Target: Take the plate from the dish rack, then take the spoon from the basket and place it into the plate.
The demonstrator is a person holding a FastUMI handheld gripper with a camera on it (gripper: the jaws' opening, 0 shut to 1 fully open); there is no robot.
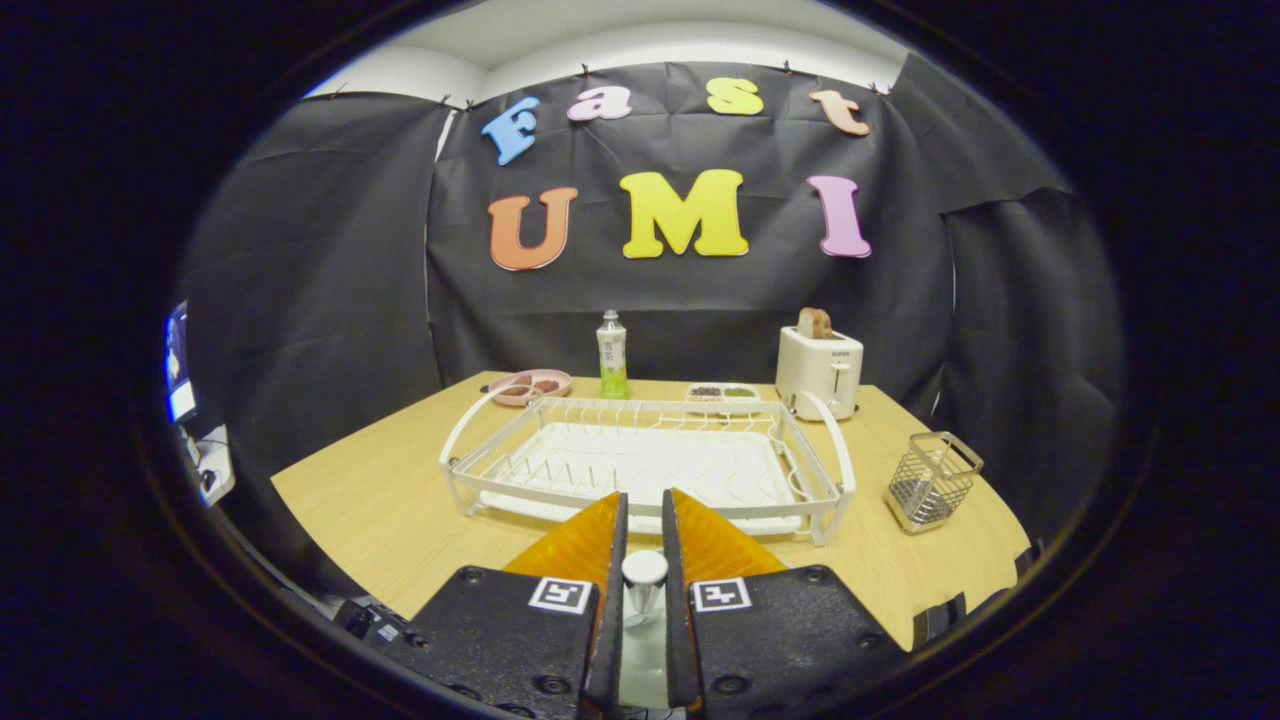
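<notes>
Between the orange fingers of the gripper (644, 530): a round-ended silver metal spoon handle (644, 580) is clamped from both sides.

The white wire dish rack (645, 455) is seen just ahead, with no plate distinguishable inside it. The steel mesh basket (932, 481) stands right of the rack. The plate's position cannot be determined; the spoon's long axis appears to hang downward.

Staged kitchen mock-up inside recording booth, not real home. Black cloth walls (330, 260) pinned up across top and sides of frame, white room ceiling visible above. Light wood table (370, 500) at centre carries dish rack (645, 460), toaster (819, 372), bottle (612, 355), wire basket (932, 482). Electronics at far left edge.
</notes>
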